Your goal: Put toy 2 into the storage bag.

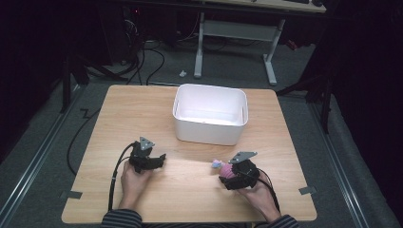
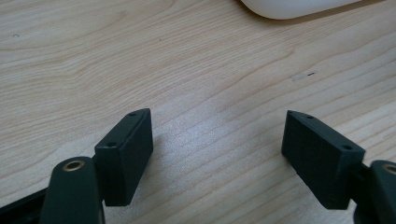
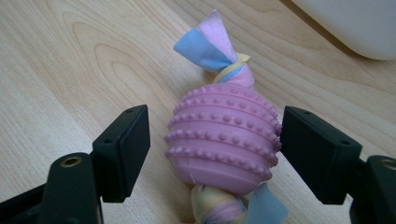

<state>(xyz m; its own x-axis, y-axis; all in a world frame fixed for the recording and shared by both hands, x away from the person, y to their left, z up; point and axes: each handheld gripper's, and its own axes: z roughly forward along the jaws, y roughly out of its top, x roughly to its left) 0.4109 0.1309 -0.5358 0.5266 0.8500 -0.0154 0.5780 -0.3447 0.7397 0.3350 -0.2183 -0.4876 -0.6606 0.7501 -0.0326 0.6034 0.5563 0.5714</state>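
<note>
One pink toy (image 3: 223,140), a studded rubber ball with knotted cloth tails in blue, pink and yellow at both ends, lies on the wooden counter (image 1: 190,190). It sits between the jaws of the right hand-held gripper (image 3: 215,149). The right-hand jaw is at or just beside the ball's side, and the left-hand jaw stands clear of it with bare wood in the gap, so this hand-held gripper is released around the toy and not clamped on it. In the high view the toy (image 1: 223,167) is near the counter's front edge, right of centre, with one cloth tail pointing up and left from the right hand-held gripper (image 1: 227,172), which a hand (image 1: 256,190) holds from below.

Just beyond the toy stands a white bin (image 1: 210,114), open at the top, near the middle of the counter toward its far edge; its rounded corner (image 3: 355,23) is near the toy's upper tail.

Well apart to the left, the left hand-held gripper (image 1: 159,159) rests low over the counter, held in the other hand (image 1: 134,180). Its jaws are spread wide with bare wood between them, released (image 2: 217,149).
</note>
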